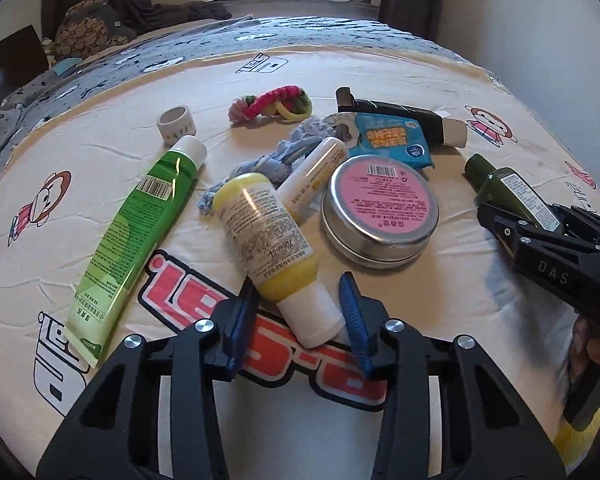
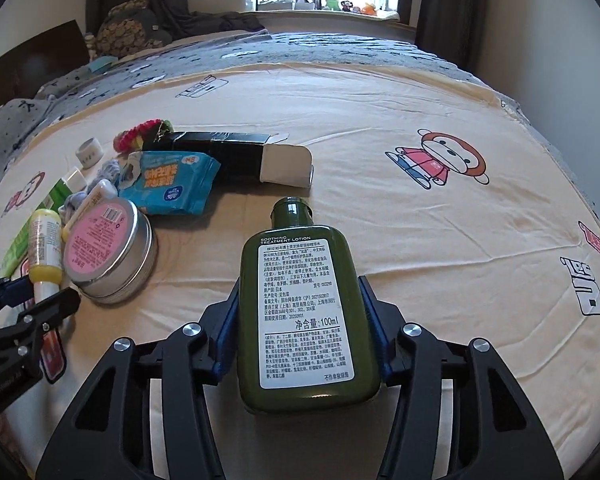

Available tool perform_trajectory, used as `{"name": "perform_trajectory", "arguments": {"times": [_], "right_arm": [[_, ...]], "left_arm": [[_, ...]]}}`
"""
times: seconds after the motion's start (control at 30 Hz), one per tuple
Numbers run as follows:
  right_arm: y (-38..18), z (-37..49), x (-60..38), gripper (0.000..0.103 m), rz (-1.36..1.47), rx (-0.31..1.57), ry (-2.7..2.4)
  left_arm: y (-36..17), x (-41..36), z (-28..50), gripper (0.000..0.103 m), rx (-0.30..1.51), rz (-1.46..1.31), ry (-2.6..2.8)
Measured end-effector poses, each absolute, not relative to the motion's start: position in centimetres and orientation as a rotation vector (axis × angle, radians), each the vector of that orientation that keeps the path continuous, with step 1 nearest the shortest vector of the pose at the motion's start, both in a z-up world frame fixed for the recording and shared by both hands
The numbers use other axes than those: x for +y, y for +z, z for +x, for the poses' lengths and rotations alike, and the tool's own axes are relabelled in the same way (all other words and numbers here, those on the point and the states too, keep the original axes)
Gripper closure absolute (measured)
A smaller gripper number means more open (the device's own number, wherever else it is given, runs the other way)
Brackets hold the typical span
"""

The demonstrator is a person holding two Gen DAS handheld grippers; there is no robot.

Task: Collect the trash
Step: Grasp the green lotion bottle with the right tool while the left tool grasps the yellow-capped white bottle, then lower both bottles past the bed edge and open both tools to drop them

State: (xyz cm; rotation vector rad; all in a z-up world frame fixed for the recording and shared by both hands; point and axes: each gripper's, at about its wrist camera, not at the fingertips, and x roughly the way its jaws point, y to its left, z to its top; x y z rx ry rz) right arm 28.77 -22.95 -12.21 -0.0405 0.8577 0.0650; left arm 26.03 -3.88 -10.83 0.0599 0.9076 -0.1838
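Note:
My left gripper (image 1: 298, 300) is open, its blue fingers on either side of the white cap end of a yellow bottle (image 1: 266, 232) lying on the bed sheet. It is not closed on the bottle. My right gripper (image 2: 300, 308) is shut on a dark green lotion bottle (image 2: 300, 304), which also shows in the left wrist view (image 1: 512, 190). Nearby lie a green tube (image 1: 140, 224), a round tin with a pink label (image 1: 380, 208), a blue wipes packet (image 1: 392, 140), a black-and-white box (image 1: 412, 118) and a white tube (image 1: 316, 174).
A small white tape ring (image 1: 176, 122), a pink and green hair tie bundle (image 1: 272, 100) and a blue-grey cloth scrap (image 1: 268, 160) lie on the cream cartoon sheet (image 2: 420, 220). A grey blanket (image 1: 260, 34) and pillows lie beyond. The sheet's right side is bare.

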Motion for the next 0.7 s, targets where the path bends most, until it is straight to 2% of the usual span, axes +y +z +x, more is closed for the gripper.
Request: {"name": "perform_trajectory", "arguments": {"times": [0.1,0.33,0.7], "right_arm": [[-12.1,28.1,-23.0,0.05,-0.032,0.861,0.081],[-11.1,24.0,-22.8,0.051,-0.003,0.833,0.142],[-7.8,12.3,-21.5,0.051,-0.026,0.698,0.233]], "left_arm": [[-10.8,-3.1,25.9,0.08,0.9,0.066,-0.171],[-10.4,-2.2,23.4,0.081,0.885,0.05,-0.223],[-7.7,-2.4,11.8,0.082,0.756,0.091,-0.298]]}}
